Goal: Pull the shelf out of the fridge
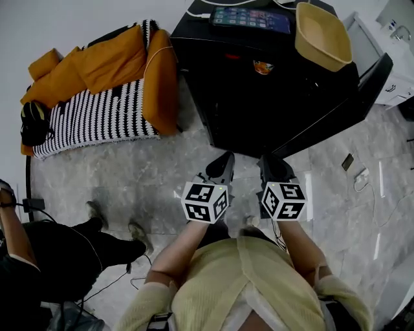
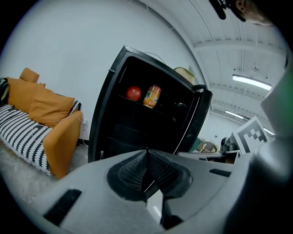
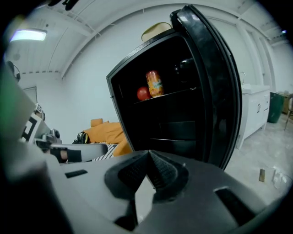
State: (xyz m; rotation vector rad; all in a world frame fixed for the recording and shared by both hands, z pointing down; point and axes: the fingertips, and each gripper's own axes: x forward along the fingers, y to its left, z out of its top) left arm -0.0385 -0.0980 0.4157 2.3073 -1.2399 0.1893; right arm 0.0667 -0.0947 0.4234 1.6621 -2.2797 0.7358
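Black fridge (image 1: 259,97), head view: its door (image 1: 352,97) stands swung open at the right, and a tan bowl (image 1: 320,35) and a phone (image 1: 252,19) lie on its top. The interior is too dark to read from above. Left tool (image 1: 222,165) and right tool (image 1: 275,165) are held side by side just in front of the opening, touching nothing.

Left gripper view: the jaws are clenched together with nothing between them. Beyond them the shelf (image 2: 137,104) sits fully inside the fridge, carrying a red fruit (image 2: 133,93) and an orange-labelled container (image 2: 152,96). A dark object to their right cannot be identified.

Right gripper view: the jaws are likewise pressed together and empty. The shelf is seated in place with both items on it, and the lower levels are too dark to read.

Judgement: the door is open and the shelf untouched, so reaching, gripping and pulling all remain. The loaded items may tip during the pull.
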